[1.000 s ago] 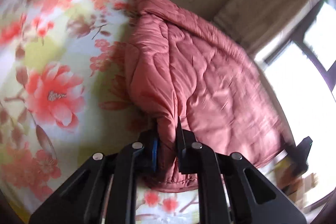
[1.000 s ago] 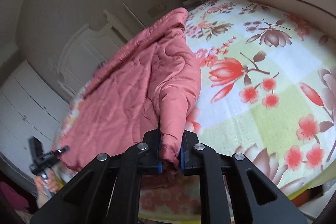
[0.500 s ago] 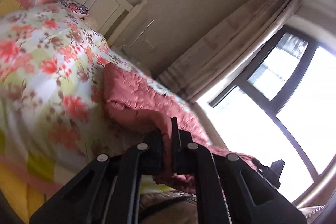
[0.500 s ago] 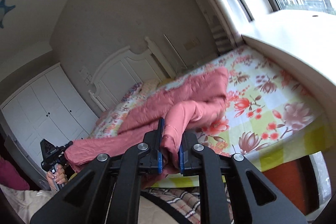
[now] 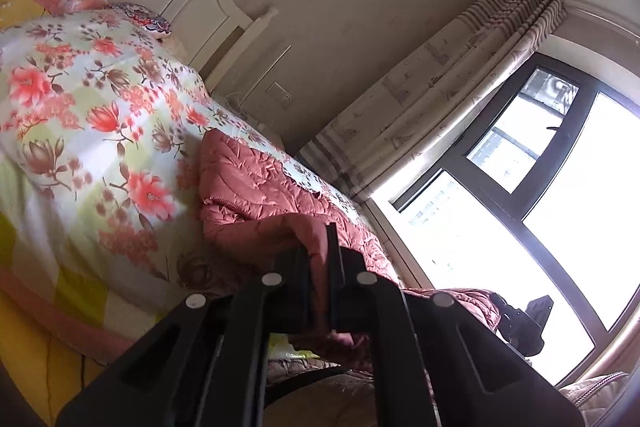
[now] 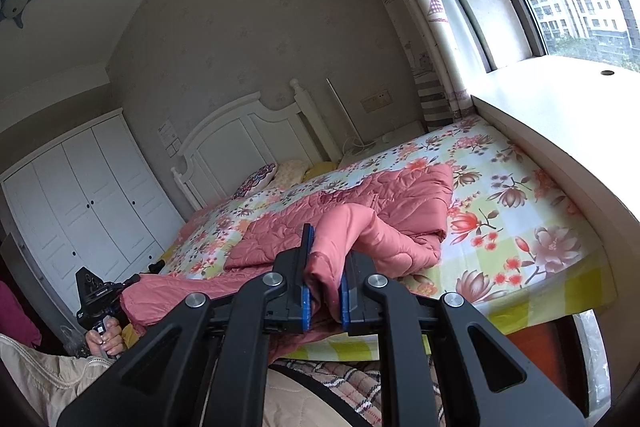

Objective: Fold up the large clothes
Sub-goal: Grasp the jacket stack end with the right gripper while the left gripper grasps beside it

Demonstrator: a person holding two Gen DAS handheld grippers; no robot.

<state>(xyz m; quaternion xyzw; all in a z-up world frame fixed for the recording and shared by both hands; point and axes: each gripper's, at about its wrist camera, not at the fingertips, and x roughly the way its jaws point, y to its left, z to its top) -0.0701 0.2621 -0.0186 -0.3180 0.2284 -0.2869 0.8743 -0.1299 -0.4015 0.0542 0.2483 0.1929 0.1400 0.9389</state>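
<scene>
Both views sit low at the foot of the floral-sheeted bed (image 6: 520, 187), each looking forward along its own 2 black fingers toward the white panelled headboard (image 6: 240, 131). The left wrist view tilts steeply, facing the dark-framed window (image 5: 532, 187) — the right wrist view sits more level. Both share the pink quilted coat (image 5: 256, 187), close up — and each catches the other gripper.

I count one pink quilted coat (image 6: 404, 215) pinched ahead of my two grippers. Beyond them lie three pillows (image 6: 256, 177) and one headboard (image 6: 244, 131).
</scene>
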